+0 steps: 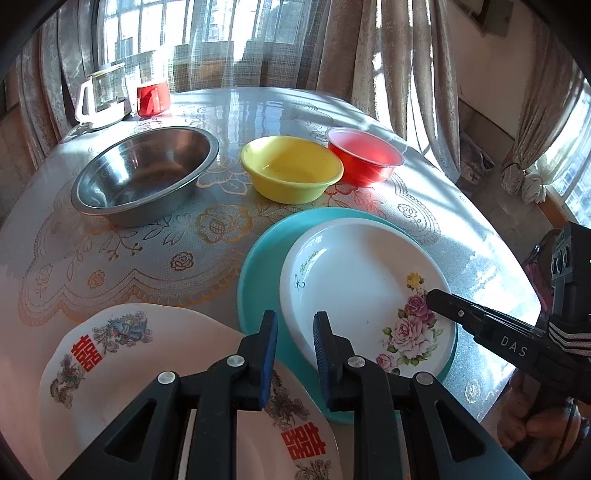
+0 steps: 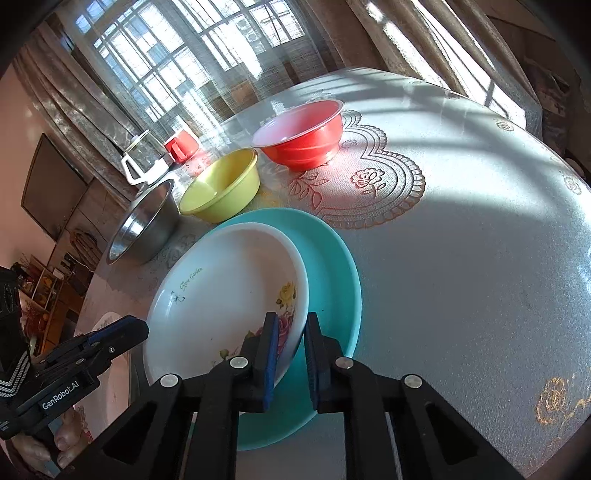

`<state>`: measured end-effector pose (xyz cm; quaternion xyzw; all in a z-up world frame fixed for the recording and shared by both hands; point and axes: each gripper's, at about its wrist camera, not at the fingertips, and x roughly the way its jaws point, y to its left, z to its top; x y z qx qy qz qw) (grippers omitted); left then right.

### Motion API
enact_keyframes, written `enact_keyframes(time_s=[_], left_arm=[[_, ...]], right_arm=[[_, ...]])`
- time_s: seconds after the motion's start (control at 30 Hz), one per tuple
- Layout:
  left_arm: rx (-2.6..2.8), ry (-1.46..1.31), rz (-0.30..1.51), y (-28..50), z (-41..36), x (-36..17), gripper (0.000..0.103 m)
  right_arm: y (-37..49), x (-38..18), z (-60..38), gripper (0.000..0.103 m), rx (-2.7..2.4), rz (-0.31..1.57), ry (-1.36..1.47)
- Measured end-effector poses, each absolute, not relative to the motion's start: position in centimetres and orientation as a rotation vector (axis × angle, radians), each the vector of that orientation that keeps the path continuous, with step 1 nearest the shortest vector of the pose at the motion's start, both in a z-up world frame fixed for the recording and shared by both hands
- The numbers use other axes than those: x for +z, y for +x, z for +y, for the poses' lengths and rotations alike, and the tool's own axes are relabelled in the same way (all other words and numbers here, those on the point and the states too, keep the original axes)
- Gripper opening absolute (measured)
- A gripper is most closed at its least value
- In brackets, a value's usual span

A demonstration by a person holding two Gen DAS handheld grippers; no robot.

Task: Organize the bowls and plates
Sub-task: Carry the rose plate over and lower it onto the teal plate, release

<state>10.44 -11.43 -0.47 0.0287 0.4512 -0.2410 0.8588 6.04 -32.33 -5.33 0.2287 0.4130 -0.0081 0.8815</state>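
Bright daylight from the windows (image 1: 207, 33) at 12 o'clock, blown out behind net curtains (image 2: 229, 62). Hard sun patches and window-bar shadows stripe the table (image 2: 461, 221); strong glare at 3 o'clock in the left view. Red bowl (image 2: 301, 134) glows, throws a red tint on the cloth. Steel bowl (image 1: 144, 173) has sharp reflections. Heavy fisheye bending, black vignette in all corners. Focus sharp overall, no motion blur.
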Motion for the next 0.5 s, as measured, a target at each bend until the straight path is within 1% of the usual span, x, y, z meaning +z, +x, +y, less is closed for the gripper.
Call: enact_keyframes(time_s=[0.17, 0.3, 0.5], left_arm=[[-0.499, 0.043, 0.931, 10.0, -10.9, 0.1, 0.021], [-0.487, 0.033, 0.919, 9.7, -10.5, 0.4, 0.027], [-0.447, 0.020, 0.893, 8.6, -9.3, 0.8, 0.027]], right_arm=[[6.2, -5.3, -32.2, 0.014, -0.027, 0.858, 0.463], [6.2, -5.3, -32.1, 0.014, -0.030, 0.859, 0.453], [6.1, -5.3, -31.8, 0.014, -0.036, 0.856, 0.430]])
